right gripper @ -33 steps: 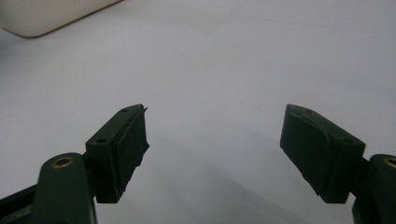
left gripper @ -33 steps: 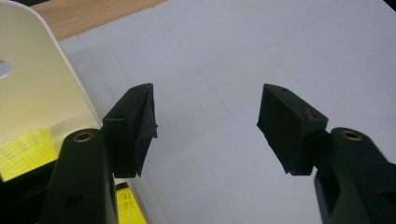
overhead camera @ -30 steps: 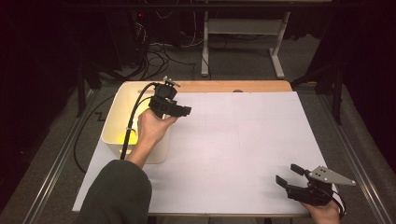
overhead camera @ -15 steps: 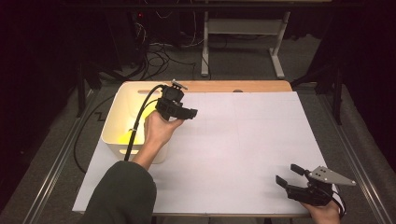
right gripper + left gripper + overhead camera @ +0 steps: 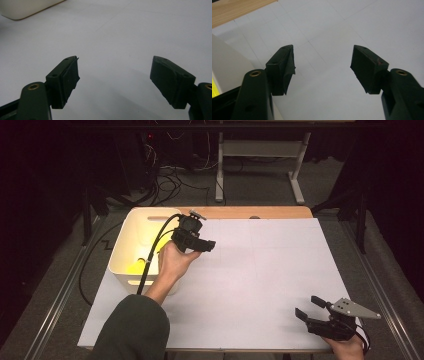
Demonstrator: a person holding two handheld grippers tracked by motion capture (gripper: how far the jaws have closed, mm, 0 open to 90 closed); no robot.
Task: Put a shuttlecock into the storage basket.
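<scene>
White bin (image 5: 131, 242) with something yellow (image 5: 134, 267) inside sits left of centre. Left gripper (image 5: 206, 246) hovers just right of it, jaws apart, empty. Right gripper (image 5: 311, 307), lower right, also spread wide.

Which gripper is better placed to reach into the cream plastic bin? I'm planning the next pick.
Left. The left gripper hangs open beside the cream plastic bin; the right gripper sits open at the table's far corner.
</scene>
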